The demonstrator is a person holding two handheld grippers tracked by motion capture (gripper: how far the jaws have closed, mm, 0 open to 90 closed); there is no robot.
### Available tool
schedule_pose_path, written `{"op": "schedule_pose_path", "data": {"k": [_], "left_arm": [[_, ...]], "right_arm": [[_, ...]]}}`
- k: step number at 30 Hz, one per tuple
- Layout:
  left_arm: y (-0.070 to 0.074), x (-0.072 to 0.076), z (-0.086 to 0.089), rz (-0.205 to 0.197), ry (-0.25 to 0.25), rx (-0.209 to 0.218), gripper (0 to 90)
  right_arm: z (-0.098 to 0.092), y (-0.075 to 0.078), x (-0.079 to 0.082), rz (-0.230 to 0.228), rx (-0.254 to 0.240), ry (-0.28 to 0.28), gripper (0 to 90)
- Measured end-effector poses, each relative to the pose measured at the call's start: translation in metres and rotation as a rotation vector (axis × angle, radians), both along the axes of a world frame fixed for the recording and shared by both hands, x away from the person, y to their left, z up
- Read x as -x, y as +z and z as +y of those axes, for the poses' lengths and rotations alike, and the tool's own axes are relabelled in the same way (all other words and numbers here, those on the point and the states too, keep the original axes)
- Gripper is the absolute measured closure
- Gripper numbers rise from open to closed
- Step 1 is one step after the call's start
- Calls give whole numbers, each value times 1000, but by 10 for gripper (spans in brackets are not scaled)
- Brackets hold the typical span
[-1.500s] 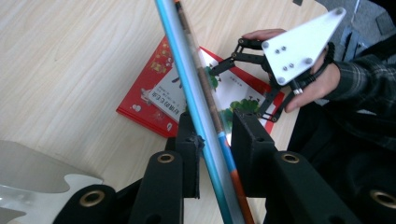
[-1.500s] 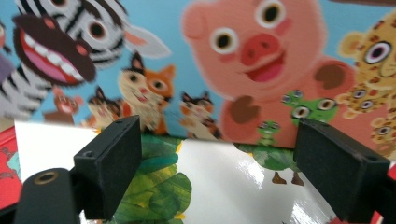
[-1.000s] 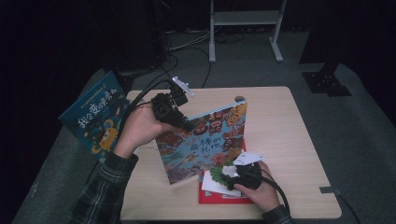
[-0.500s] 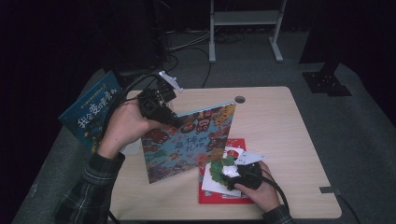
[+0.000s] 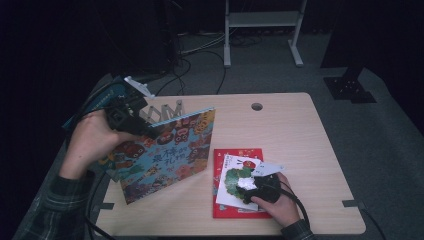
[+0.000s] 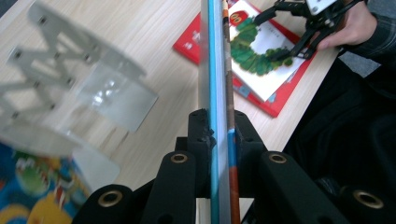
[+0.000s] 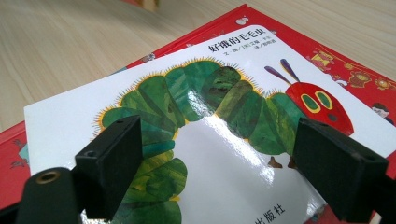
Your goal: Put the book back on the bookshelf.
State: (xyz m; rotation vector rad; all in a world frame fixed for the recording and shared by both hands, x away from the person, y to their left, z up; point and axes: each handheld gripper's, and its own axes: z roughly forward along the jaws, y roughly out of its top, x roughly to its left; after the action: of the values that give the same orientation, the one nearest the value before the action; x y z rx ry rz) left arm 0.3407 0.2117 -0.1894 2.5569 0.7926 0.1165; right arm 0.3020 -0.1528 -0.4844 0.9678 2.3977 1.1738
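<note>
Picture book (image 5: 170, 150) (upright) in left gripper (image 6: 218, 122)

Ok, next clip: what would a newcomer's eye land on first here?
Most striking is the big colourful picture book lifted on edge at the table's left, its top edge clamped in the left tongs. Next, the white caterpillar book lying on a red book near the front edge, with the right tongs open over its cover. Behind the raised book stands a metal rack.

Wooden table (image 5: 300, 130) under red book (image 5: 222, 162)
</note>
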Motion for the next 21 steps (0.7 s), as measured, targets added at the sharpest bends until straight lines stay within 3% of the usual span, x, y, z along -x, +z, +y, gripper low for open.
{"op": "schedule_pose_path", "data": {"k": [9,21], "left_arm": [[8,19,51,-6,86,16,805],[-3,35,122,-7,271,31,805]], "right_arm": [[0,0,0,-3,2,1,151],[1,0,-1,-5,9,0,151]]}}
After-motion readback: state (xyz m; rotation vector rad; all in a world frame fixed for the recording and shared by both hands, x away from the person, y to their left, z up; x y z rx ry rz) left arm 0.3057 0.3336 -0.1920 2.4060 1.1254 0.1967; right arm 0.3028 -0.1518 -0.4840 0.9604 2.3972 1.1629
